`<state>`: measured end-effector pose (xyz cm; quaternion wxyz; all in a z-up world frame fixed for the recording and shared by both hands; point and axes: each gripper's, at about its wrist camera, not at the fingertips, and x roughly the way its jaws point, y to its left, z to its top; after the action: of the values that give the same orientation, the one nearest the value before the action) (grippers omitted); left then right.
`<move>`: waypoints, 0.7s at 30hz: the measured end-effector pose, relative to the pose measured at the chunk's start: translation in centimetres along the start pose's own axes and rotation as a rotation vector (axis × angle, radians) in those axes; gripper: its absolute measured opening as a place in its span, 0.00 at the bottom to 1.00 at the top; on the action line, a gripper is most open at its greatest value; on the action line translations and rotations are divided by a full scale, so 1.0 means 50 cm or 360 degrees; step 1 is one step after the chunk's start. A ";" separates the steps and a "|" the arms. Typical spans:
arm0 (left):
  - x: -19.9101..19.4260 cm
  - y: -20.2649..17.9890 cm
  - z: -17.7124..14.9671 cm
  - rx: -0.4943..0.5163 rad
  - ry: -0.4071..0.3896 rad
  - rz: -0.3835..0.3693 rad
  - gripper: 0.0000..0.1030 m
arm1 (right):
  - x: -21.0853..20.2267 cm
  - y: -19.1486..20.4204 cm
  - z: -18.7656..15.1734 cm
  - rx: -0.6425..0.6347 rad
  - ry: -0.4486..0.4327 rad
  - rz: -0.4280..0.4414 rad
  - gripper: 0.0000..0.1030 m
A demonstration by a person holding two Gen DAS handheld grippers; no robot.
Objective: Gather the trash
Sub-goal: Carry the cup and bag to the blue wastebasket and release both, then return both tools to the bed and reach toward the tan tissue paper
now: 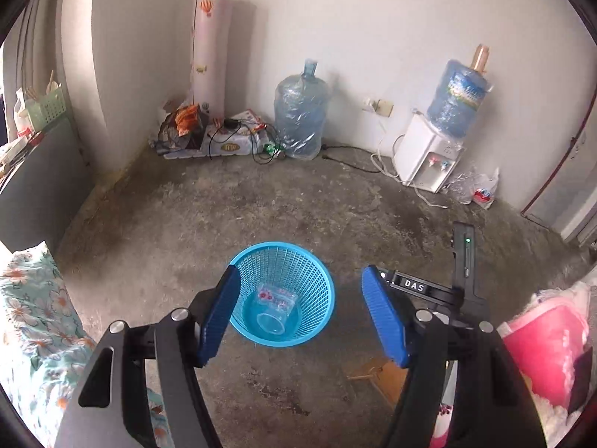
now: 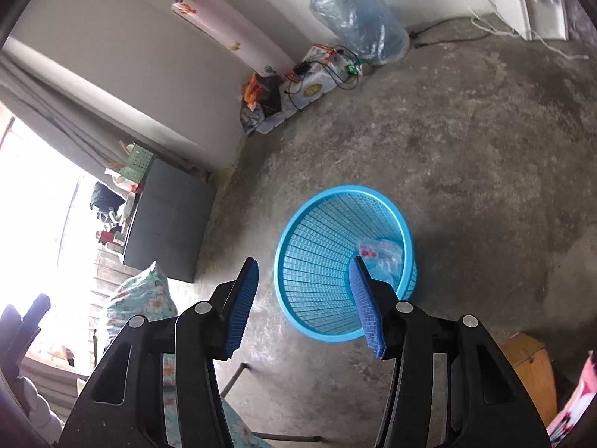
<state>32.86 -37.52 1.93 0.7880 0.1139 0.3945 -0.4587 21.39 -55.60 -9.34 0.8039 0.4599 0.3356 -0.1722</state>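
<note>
Left claw [image 1: 302, 317]: spread wide apart, holding nothing, hovering above the basket.
Right claw [image 2: 304, 306]: likewise parted and bare, beside the basket's rim.
Blue basket [image 1: 321, 280]: stood on the concrete floor [image 1: 261, 205].
Trash: a clear plastic cup [image 1: 272, 308] lay inside the basket.
</note>
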 end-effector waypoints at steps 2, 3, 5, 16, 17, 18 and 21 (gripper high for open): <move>-0.103 0.009 -0.019 0.0009 -0.0069 -0.0013 0.64 | -0.058 0.056 -0.001 -0.0144 -0.0078 0.0031 0.52; -0.158 0.018 -0.033 0.0002 -0.0105 -0.0009 0.64 | -0.087 0.088 -0.005 -0.0221 -0.0111 0.0026 0.54; -0.268 0.041 -0.068 -0.0043 -0.0179 0.0015 0.64 | -0.139 0.153 -0.019 -0.0383 -0.0163 0.0039 0.63; -0.770 0.155 -0.388 -0.0611 -0.0677 0.0343 0.73 | -0.293 0.463 -0.224 -0.1120 0.0054 0.0456 0.75; -0.798 0.157 -0.423 -0.0652 -0.0710 0.0369 0.74 | -0.295 0.484 -0.251 -0.1179 0.0108 0.0486 0.75; -0.820 0.158 -0.456 -0.0689 -0.0737 0.0391 0.74 | -0.294 0.500 -0.276 -0.1229 0.0152 0.0510 0.75; -0.863 0.161 -0.551 -0.0761 -0.0788 0.0458 0.74 | -0.287 0.544 -0.350 -0.1371 0.0264 0.0543 0.75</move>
<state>13.58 9.16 13.53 0.9203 -0.1335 0.2681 -0.2518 20.38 -27.01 11.51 0.9088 0.1451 0.3593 0.1546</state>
